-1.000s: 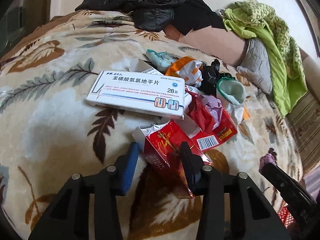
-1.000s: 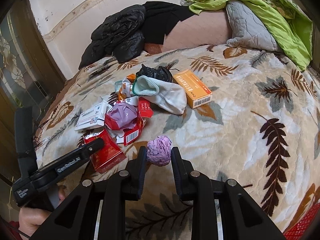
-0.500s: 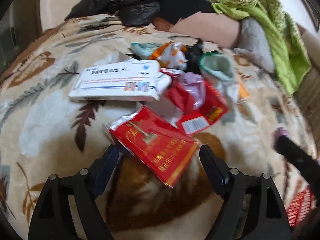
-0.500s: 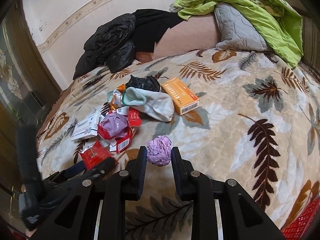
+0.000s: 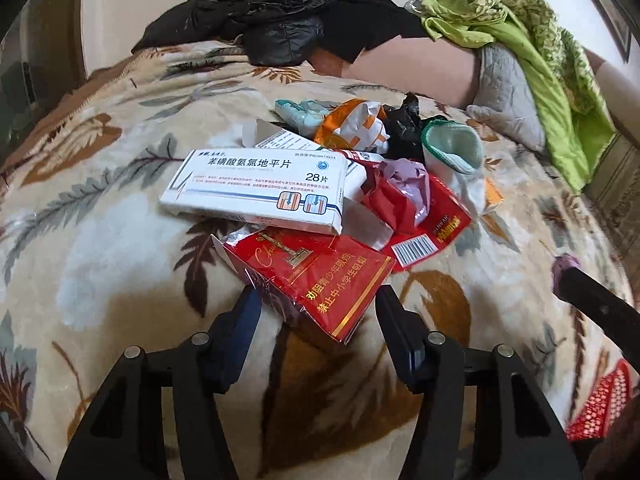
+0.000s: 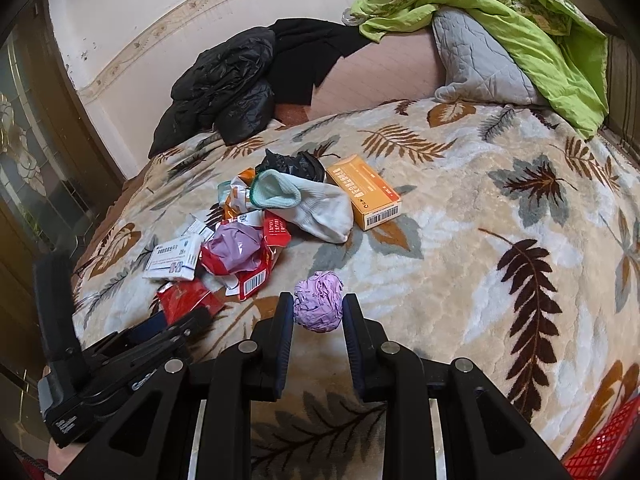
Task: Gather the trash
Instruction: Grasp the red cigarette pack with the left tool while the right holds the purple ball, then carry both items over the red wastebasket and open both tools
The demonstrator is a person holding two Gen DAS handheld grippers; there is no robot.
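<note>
A pile of trash lies on a leaf-patterned blanket [image 5: 100,248]. My left gripper [image 5: 318,312] is open, its fingers on either side of a red cigarette pack [image 5: 312,276] that lies on the blanket, also seen in the right wrist view [image 6: 186,300]. Behind the pack lie a white medicine box [image 5: 256,188], red wrappers [image 5: 416,216] and a white sock [image 5: 456,156]. My right gripper [image 6: 318,312] is shut on a crumpled purple paper ball [image 6: 319,307] and holds it above the blanket. An orange box [image 6: 364,192] lies past the sock.
Black jackets [image 5: 272,4] are heaped at the far edge of the bed. A grey pillow [image 6: 476,60] and green quilt [image 6: 540,32] lie at the far right. A red basket [image 6: 600,456] shows at the lower right corner.
My left gripper, closed around the red cigarette pack a second ago, has opened wide; the pack now lies between its fingers. My right gripper still holds the purple ball and has risen slightly.
</note>
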